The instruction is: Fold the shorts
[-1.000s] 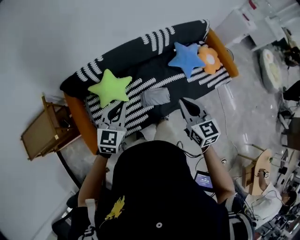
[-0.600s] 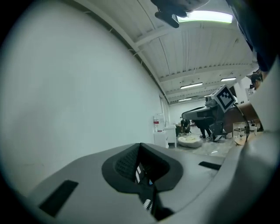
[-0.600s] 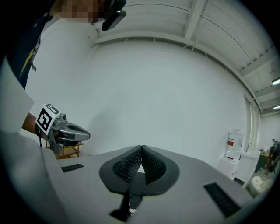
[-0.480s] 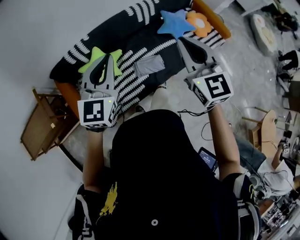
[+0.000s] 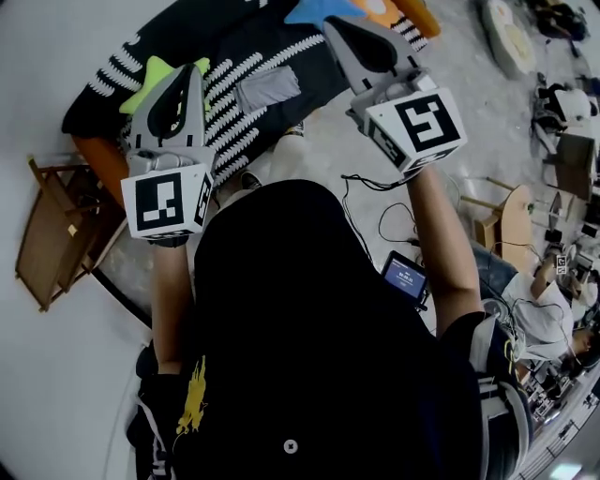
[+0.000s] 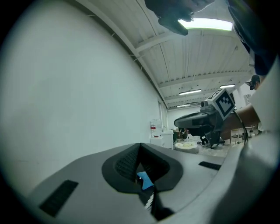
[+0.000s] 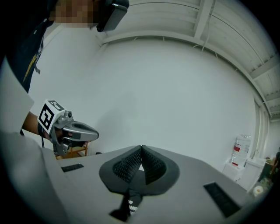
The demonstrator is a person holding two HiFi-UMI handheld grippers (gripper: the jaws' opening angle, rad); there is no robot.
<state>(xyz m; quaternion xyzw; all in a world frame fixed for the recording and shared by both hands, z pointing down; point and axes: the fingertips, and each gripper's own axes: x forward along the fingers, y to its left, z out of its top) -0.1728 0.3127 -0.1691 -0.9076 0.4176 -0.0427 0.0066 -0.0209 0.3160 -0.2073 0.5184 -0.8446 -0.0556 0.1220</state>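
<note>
Moved: left gripper (image 5: pixel 192 75) and right gripper (image 5: pixel 333 23) are raised off the sofa (image 5: pixel 246 47), nearer the head camera; shorts (image 5: pixel 267 91) unshifted.
Left gripper: over the sofa's left end, above the green star cushion (image 5: pixel 148 82); jaws pressed together, empty.
Shorts: grey, folded flat, mid-seat on the sofa, untouched.
Right gripper: over the sofa's right end; jaws together, empty.
Risk: closed jaws coming back down could shove the fold open.
Writing: square marker codes on the cubes; nothing else legible.
</note>
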